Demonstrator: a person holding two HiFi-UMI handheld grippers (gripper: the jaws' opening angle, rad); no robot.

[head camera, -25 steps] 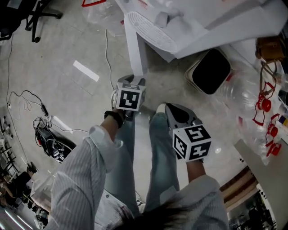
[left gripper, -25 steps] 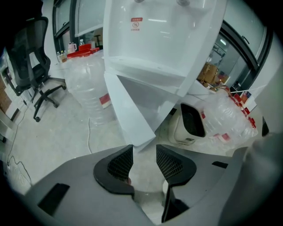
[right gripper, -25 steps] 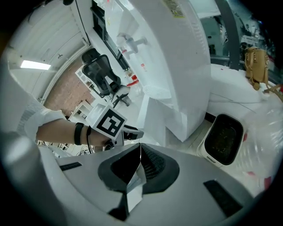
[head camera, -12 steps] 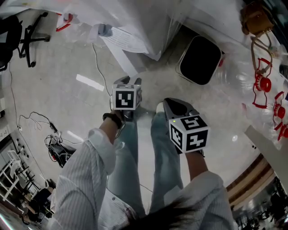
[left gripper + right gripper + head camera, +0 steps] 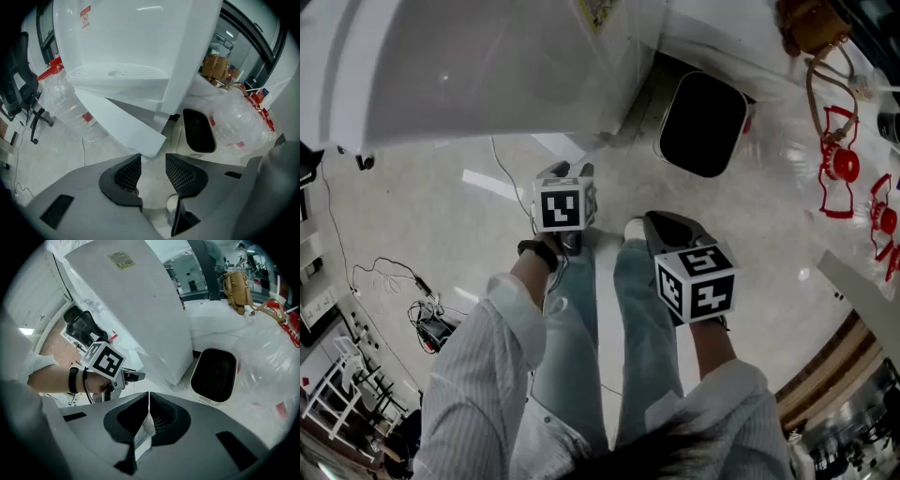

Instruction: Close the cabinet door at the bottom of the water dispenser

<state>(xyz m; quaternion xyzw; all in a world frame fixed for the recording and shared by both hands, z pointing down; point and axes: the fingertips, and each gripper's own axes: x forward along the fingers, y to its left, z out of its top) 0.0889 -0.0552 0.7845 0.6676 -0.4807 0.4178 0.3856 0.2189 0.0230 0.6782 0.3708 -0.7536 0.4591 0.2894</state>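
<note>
The white water dispenser stands just ahead, and its top fills the upper left of the head view. At its base the white cabinet door hangs open, swung out towards me. My left gripper is open and empty, pointing steeply down, with the door's lower corner just beyond its jaws. My right gripper is shut with nothing held, to the right of the dispenser's side. In the head view the left gripper and the right gripper hover above my legs.
A black bin with a white rim stands right of the dispenser. Clear empty water bottles with red caps lie to the right, another bottle at the left. Cables and an office chair are to the left.
The dispenser has come much closer and now covers the top left of the head view. Both grippers have shifted forward with me; their jaws stand as before.
</note>
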